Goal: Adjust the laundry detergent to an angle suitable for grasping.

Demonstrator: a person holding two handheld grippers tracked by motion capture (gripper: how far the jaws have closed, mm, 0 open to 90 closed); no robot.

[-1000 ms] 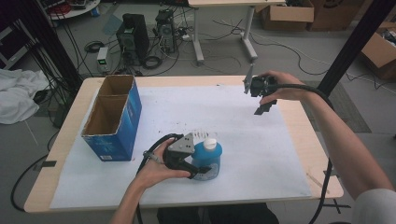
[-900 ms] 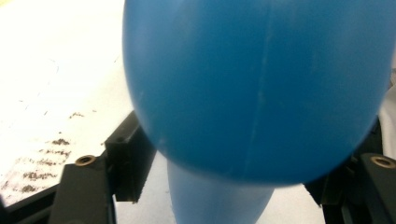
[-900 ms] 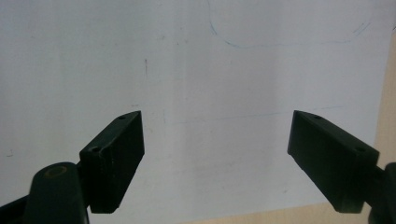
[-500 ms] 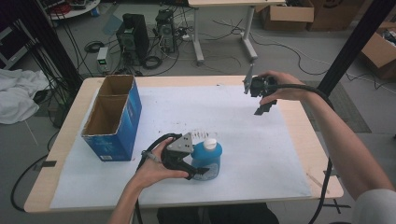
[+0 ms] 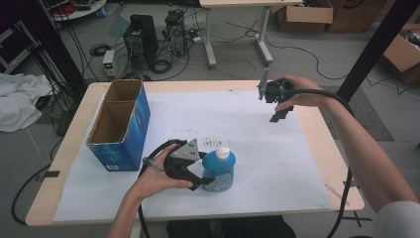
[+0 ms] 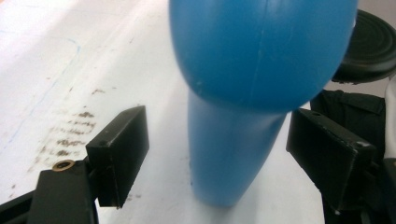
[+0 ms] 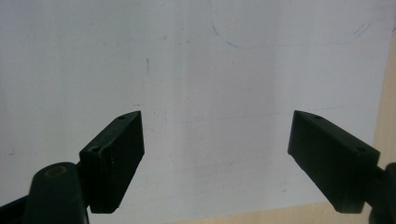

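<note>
High view: a table [image 5: 317,148] under white paper [image 5: 257,163] carries a blue box [image 5: 121,124] at left and a blue bottle [image 5: 218,171] upright near the front. The left gripper [image 5: 200,174] brackets the bottle, jaws just opened, gaps both sides. The right gripper [image 5: 277,101] hovers far right, jaws wide, empty.

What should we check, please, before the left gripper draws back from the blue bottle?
1. Left gripper jaws clear of the blue bottle: ok, they have just been opening, gaps both sides.
2. Bottle upright on the white paper: ok.
3. White cap on: ok.
4. Right gripper open, nothing between its jaws: ok.
5. Blue box apart from the bottle: ok.
</note>
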